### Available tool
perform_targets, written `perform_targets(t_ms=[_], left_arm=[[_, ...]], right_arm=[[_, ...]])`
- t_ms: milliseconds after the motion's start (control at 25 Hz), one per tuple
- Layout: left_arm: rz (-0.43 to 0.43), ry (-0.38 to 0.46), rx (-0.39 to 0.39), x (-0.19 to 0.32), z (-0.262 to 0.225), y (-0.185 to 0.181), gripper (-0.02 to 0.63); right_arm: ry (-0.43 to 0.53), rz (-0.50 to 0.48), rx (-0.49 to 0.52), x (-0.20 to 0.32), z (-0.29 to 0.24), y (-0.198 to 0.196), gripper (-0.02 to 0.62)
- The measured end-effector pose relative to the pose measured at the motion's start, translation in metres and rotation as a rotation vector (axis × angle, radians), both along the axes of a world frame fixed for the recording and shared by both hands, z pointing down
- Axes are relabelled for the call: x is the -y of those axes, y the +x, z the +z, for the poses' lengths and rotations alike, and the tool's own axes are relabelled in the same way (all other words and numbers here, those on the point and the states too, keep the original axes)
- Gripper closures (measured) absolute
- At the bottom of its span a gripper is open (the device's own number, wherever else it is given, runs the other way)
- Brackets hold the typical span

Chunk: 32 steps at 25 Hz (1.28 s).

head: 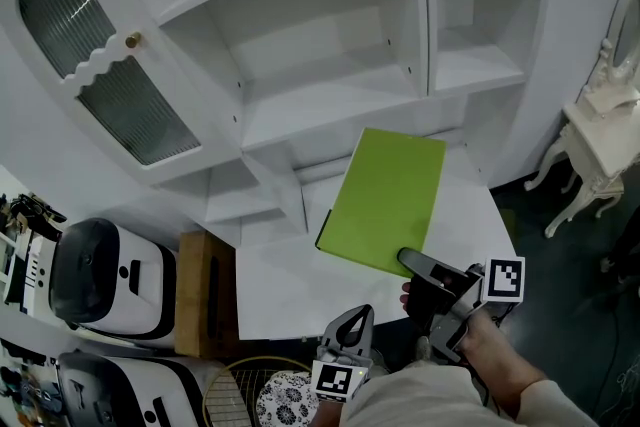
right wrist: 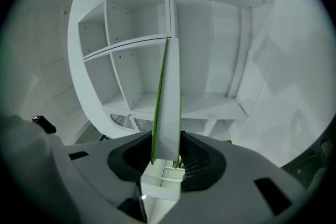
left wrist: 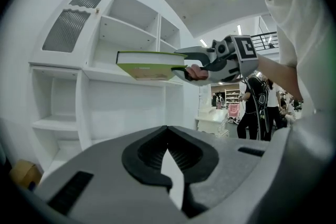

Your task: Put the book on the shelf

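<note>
— What do we see at the far left?

— The shelf unit's arched door point(head: 110, 65) hangs open there. A little to the right, low and near us, is our left gripper point(left wrist: 168, 136). Its jaws are drawn together with nothing between them, and it is well apart from the book.

— And where is the book point(head: 385, 200)?

— To the right of that gripper and farther away. We hold it in the air over the white surface point(head: 290, 290), in front of the shelf unit point(head: 330, 95). Its green cover faces up and it is not on any board. From our left gripper view it lies flat at about the height of one shelf board.

— What has hold of it?

— Our right gripper point(right wrist: 167, 157). Its jaws are clamped on the book's near edge, one pad against each green cover. The book reaches away from the jaws toward the open compartments, so the gripper is at its near right end.
</note>
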<state>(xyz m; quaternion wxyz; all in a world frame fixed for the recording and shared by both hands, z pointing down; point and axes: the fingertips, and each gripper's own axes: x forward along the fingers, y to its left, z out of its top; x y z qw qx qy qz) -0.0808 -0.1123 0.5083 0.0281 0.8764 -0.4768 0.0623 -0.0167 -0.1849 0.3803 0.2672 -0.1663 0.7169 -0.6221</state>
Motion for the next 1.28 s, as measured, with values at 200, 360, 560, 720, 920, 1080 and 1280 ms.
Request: perform_targets(t_ms=[200,360,560,720,920,1080,1280], left_arm=[[-0.008,0.011,-0.008,0.002,0.0,-0.003,0.603],[-0.005,0.011,-0.008,0.002,-0.001,-0.002,0.603],[-0.007,0.024,-0.007,0.003,-0.003,-0.004,0.603],[-0.024,0.034,-0.027,0.005,-0.005,-0.007,0.603],[-0.017,0.027,-0.01,0.004,-0.005,-0.008,0.603],[-0.024,0.023,-0.013,0.003,-0.005,-0.01,0.603],[-0.032,0.023,-0.014,0.004,-0.006,-0.013,0.603]], right_arm=[[0.018,-0.004,0.015,0.005,-0.015,-0.004,0.44],[0.02,0.001,0.016,0.012,-0.025,-0.007,0.44],[0.046,0.0,0.009,0.019,-0.041,-0.011,0.44],[0.048,-0.005,0.011,0.025,-0.046,-0.013,0.44],[0.037,0.0,0.015,0.037,-0.048,-0.018,0.44],[0.037,0.0,0.015,0.051,-0.052,-0.023,0.44],[0.049,-0.004,0.019,0.067,-0.056,-0.028,0.44]])
